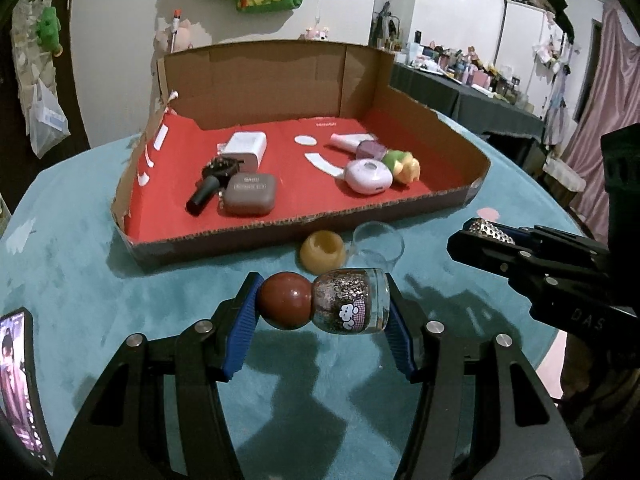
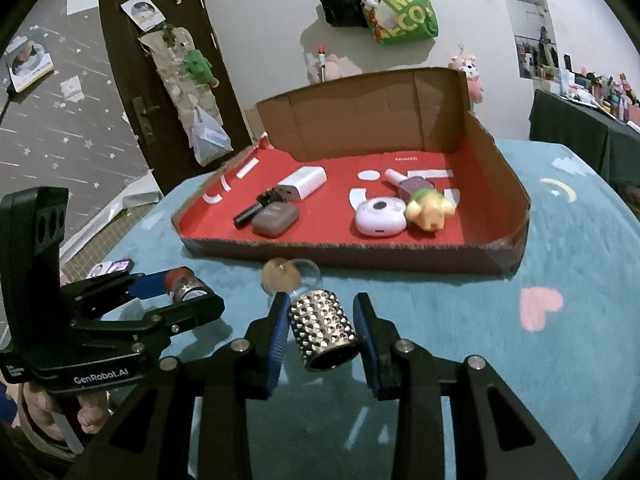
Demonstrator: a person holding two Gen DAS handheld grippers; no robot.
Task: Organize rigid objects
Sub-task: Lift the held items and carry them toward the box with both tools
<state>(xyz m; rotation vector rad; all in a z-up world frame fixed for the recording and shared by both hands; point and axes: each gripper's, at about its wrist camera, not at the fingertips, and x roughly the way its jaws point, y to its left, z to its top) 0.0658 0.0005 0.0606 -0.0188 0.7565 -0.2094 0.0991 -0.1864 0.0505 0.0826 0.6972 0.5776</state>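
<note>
My left gripper is shut on a glitter nail polish bottle with a round red-brown cap, held sideways above the teal table. It also shows in the right wrist view. My right gripper is shut on a studded silver cylinder, seen too in the left wrist view. A red-lined cardboard tray lies beyond, holding a white charger, a brown case, a black tube, a lilac round case and a yellow-green toy.
A yellow wax cup and a clear glass lie in front of the tray's near wall. A phone lies at the table's left edge. The teal cloth covers the table.
</note>
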